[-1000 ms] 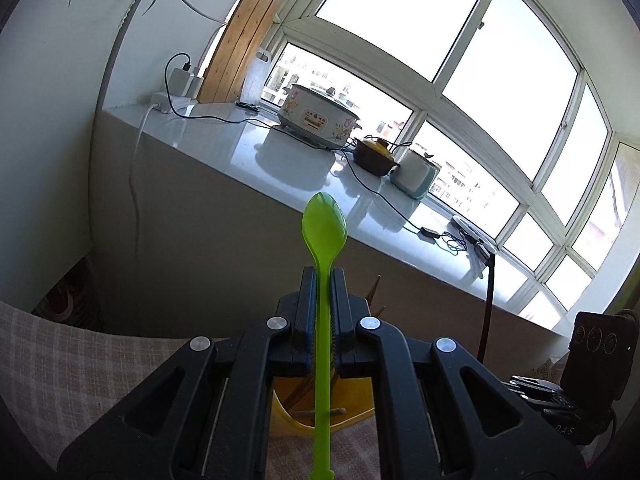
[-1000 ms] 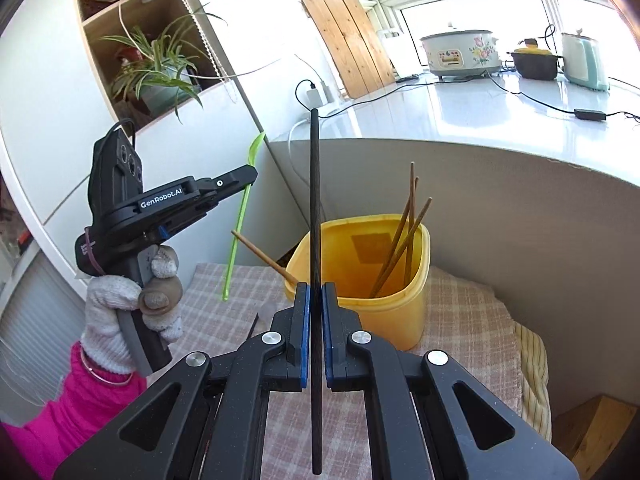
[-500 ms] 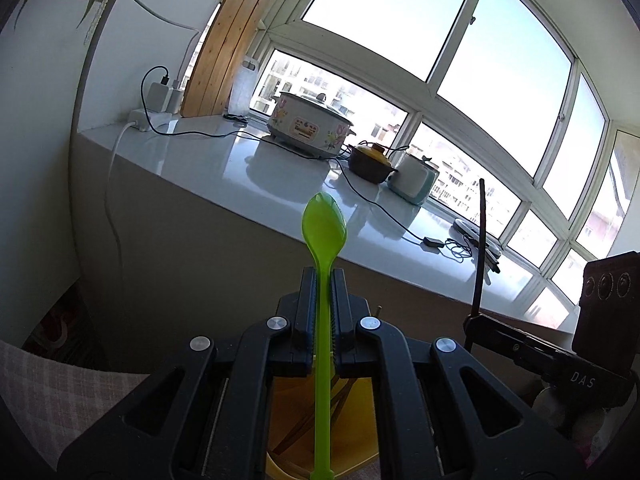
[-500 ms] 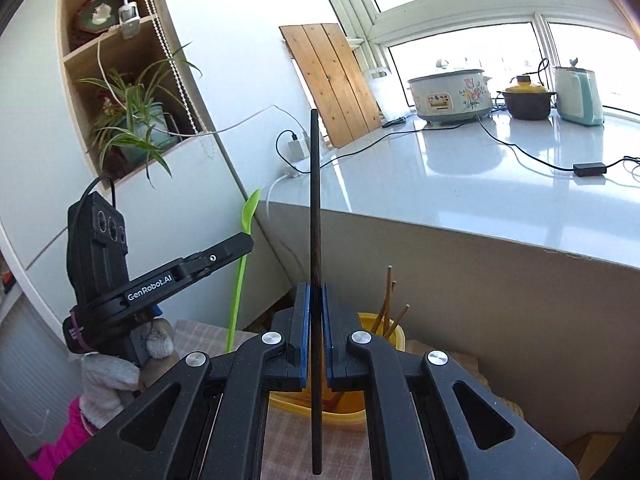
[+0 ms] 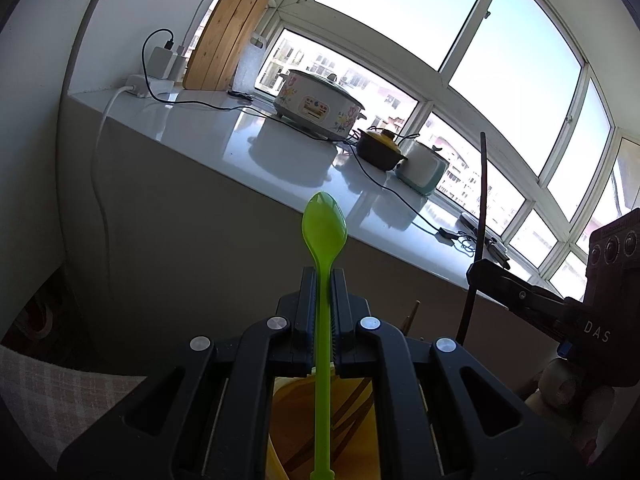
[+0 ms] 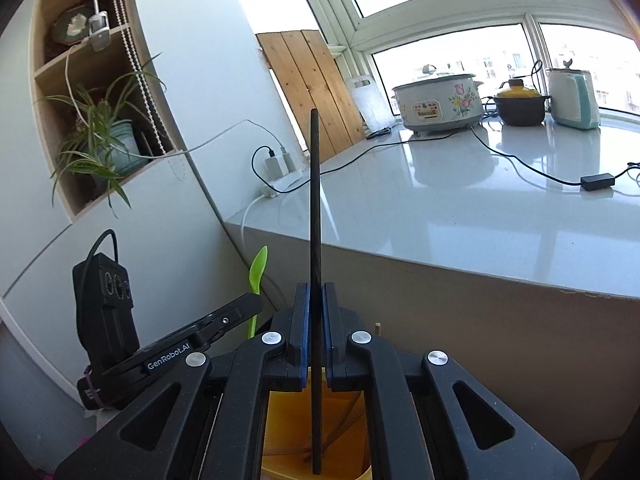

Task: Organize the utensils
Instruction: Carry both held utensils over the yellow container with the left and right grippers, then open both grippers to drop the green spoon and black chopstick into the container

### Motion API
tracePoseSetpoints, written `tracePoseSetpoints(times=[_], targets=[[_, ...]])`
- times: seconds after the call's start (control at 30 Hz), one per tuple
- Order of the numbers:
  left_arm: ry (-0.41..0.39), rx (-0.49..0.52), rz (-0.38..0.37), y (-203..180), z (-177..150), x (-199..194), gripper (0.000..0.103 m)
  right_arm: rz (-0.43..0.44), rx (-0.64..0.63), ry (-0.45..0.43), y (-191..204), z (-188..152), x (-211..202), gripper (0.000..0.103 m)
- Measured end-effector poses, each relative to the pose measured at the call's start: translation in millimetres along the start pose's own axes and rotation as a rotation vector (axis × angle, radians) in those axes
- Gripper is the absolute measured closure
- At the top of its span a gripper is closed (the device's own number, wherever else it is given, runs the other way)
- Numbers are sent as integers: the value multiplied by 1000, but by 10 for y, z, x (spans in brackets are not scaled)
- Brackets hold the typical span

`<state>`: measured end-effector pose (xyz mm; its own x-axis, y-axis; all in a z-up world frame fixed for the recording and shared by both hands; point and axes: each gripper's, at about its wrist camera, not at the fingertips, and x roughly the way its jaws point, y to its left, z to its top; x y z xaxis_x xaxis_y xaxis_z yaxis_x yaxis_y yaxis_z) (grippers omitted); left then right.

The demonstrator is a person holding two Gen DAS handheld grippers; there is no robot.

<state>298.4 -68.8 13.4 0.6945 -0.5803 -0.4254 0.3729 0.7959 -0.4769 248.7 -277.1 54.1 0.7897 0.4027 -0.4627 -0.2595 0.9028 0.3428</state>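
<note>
My left gripper [image 5: 323,280] is shut on the handle of a green plastic spoon [image 5: 324,220], which stands upright with its bowl on top. My right gripper [image 6: 316,292] is shut on a black chopstick [image 6: 315,208], also upright. Both hang close over a yellow container [image 5: 288,420], seen under the jaws, and the lower ends of both utensils reach its opening. Several wooden chopsticks [image 5: 352,408] lean inside it. In the left wrist view the right gripper [image 5: 496,280] and the black chopstick [image 5: 483,200] are at the right. In the right wrist view the left gripper [image 6: 240,312] and the green spoon [image 6: 258,268] are at the left.
A white counter [image 6: 460,216] runs behind the container, bearing a flowered rice cooker [image 6: 440,104], a dark pot [image 6: 520,110], a pale kettle [image 6: 572,96] and cables. A wooden board [image 6: 316,88] leans in the corner. A plant [image 6: 104,140] sits in a wall niche. Checked cloth [image 5: 52,400] covers the table.
Both grippers have moved in over the yellow container, which has slid down under the jaws in both views. The right gripper has come nearer at the right of the left wrist view.
</note>
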Motion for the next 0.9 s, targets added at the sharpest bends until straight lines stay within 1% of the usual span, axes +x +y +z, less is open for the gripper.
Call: tracePoseSetpoints(times=[0.23, 0.43, 0.67, 0.87, 0.9], targets=[[21, 12, 5, 37, -97, 10, 99, -9, 2, 38, -34, -124, 149, 99], [37, -6, -12, 50, -192, -117, 99, -15, 3, 73, -55, -279, 160, 99], [57, 38, -35, -109, -291, -315, 99, -20, 18, 94, -93, -429, 33, 99], [89, 74, -28, -242, -372, -391, 98, -29, 6, 125, -64, -564, 12, 98], [94, 77, -25, -250, -380, -407, 96, -26, 6, 131, -61, -583, 8, 98]])
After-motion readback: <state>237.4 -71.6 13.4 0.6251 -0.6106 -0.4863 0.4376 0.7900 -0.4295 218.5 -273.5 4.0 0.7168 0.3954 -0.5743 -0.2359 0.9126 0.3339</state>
